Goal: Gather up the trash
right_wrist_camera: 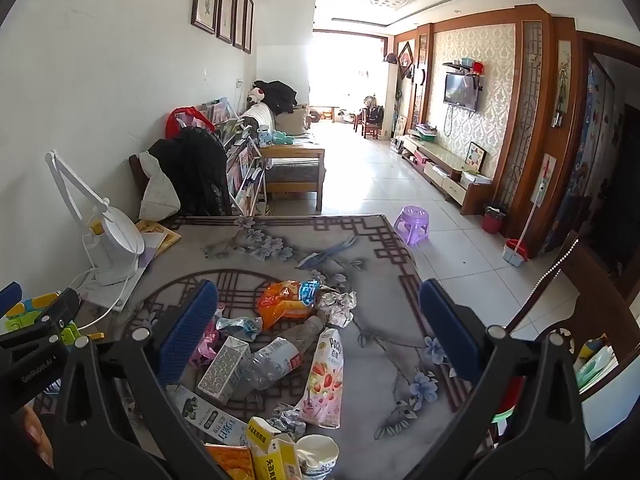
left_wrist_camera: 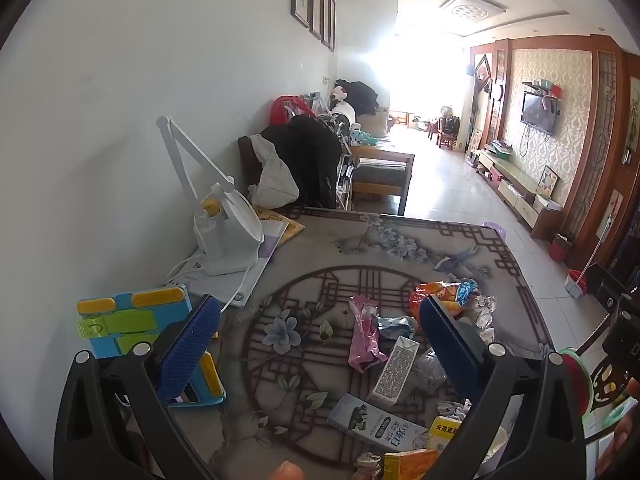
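Observation:
A heap of trash lies on the patterned table (right_wrist_camera: 384, 240): an orange snack bag (right_wrist_camera: 280, 300), a clear plastic bottle (right_wrist_camera: 276, 356), a strawberry pouch (right_wrist_camera: 326, 380), a small grey carton (right_wrist_camera: 224, 368), a milk carton (right_wrist_camera: 208, 412), a yellow box (right_wrist_camera: 272, 448), a paper cup (right_wrist_camera: 316, 452) and crumpled foil (right_wrist_camera: 338, 304). My right gripper (right_wrist_camera: 318, 292) hovers open above the heap with nothing between its pads. My left gripper (left_wrist_camera: 320, 312) is open too, over a pink wrapper (left_wrist_camera: 364, 336) and the small carton (left_wrist_camera: 394, 372), touching nothing.
A white desk lamp (right_wrist_camera: 112, 240) stands on books at the table's left, beside a blue, yellow and green plastic stand (left_wrist_camera: 132, 324). Behind the table is a chair draped with a black jacket (right_wrist_camera: 196, 172). A purple stool (right_wrist_camera: 412, 220) is on the floor; a wooden chair (right_wrist_camera: 580, 292) stands right.

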`<state>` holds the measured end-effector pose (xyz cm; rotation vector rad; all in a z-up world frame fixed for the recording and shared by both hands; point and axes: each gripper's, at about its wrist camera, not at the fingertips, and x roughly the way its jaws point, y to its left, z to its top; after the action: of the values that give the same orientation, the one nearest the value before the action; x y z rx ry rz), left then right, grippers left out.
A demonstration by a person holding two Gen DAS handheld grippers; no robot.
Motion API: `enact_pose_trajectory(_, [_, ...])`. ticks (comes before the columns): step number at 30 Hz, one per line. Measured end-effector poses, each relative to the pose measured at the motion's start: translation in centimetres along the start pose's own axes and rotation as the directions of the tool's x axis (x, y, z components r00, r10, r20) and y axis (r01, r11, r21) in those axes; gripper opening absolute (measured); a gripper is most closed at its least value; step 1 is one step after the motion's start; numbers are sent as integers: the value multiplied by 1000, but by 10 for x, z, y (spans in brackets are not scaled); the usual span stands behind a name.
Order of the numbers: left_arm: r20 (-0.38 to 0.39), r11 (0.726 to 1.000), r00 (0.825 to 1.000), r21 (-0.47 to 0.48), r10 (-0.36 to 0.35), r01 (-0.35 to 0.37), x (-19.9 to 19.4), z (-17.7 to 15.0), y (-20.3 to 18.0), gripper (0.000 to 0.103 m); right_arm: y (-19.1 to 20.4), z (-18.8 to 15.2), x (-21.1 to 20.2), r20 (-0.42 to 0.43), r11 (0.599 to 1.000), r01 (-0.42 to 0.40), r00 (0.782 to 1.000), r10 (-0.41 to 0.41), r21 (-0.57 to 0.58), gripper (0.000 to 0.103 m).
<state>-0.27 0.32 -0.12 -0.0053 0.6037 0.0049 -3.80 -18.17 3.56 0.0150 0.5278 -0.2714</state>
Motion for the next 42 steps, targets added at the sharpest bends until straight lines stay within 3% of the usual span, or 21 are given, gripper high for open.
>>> enact_pose_trajectory(22, [-34, 999, 998, 4, -44, 44, 4, -6, -3, 95, 1, -5, -2, 5, 1000, -2, 1000, 2, -5, 100])
enact_pose_trajectory(42, [-33, 999, 999, 3, -35, 35, 4, -2, -4, 95, -2, -9, 1, -4, 1000, -1, 1000, 1, 0, 100])
